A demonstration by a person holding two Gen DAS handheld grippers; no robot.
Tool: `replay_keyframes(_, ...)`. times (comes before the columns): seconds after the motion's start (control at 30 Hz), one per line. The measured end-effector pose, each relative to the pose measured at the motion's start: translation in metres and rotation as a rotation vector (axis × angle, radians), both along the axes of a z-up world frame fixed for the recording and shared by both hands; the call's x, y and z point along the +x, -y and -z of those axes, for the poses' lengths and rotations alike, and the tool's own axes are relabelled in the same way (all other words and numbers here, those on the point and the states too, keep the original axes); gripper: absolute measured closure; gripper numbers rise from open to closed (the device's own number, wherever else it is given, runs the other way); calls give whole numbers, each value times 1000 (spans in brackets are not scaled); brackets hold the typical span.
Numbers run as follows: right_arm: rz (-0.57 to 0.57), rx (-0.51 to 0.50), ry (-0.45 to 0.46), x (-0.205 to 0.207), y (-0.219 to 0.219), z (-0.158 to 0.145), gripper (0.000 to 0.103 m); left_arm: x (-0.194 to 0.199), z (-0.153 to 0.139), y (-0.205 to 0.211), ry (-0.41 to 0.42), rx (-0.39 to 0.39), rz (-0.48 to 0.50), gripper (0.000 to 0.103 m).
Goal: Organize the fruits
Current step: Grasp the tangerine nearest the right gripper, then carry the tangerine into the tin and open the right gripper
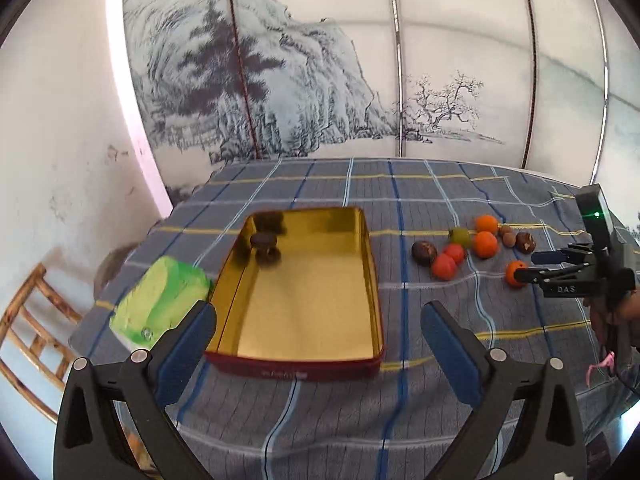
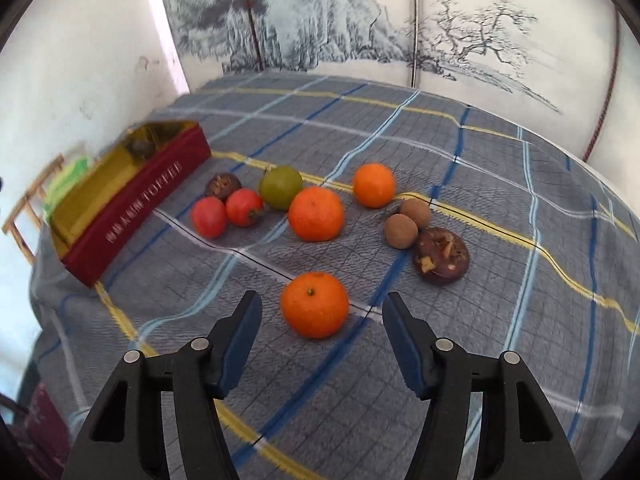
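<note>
Plaid tablecloth (image 2: 440, 152) covers the table before a landscape mural (image 1: 280, 80).

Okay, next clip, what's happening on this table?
A person with a gripper in each hand is sorting fruit into a gold-lined tin on a plaid tablecloth. One dark fruit already lies in the tin's far corner. The left gripper hangs wide open and empty over the tin's near end. The right gripper is open on either side of the nearest orange, its pads not touching it. Eight or so other fruits wait loose beyond it, among them a green one.
</note>
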State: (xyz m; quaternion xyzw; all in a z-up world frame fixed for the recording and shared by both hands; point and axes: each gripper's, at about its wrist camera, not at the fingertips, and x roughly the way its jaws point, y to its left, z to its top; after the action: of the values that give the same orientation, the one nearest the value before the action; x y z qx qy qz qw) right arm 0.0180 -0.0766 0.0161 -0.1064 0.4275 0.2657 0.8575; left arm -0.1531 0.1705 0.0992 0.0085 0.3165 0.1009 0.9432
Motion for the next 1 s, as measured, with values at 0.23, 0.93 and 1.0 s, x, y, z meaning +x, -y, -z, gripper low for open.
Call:
replay_keyframes(0.23, -48, -74, -65, 14, -15, 18, 65, -16, 11, -15, -12, 2, -53, 2)
replay_keyframes(0.93, -322, 184, -67, 4, -216, -73, 65, -46, 9, -30, 14, -3, -21, 3)
replay_keyframes(1.0, -314, 173, -94, 8, -230, -64, 65, -47, 11, -34, 8, -4, -19, 3)
